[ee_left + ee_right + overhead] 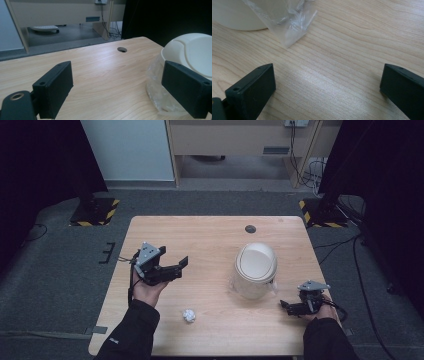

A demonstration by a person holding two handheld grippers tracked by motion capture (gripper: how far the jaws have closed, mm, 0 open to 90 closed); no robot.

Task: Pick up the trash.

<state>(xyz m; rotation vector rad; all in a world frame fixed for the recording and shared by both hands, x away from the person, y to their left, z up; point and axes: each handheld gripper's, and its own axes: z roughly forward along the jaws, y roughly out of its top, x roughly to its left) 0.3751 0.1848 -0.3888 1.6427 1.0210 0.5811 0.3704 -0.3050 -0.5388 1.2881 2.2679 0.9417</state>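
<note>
On the wooden table (210,240) stands a cream bin (255,270) with a swing lid, right of the middle, and a clear plastic bag (160,97) lines it and spills out around its base. The left gripper (172,264) is held above the left part of the table, its 2 jaws spread wide apart with nothing between them; in the left gripper view they frame bare wood, with the bin behind the right-hand jaw. The right gripper (292,307) sits low at the near right edge of the table, just right of the bin and apart from it, with its jaws pointing left. In the right gripper view its jaws also stand wide apart and empty, a corner of the plastic bag lying on the wood just beyond them, not touching either jaw. A small crumpled ball of white paper (188,315) lies on the near part of the table, between the 2 forearms, nearer the left sleeve and well apart from the bin. A dark round hole (250,229) marks the far side of the tabletop.
</note>
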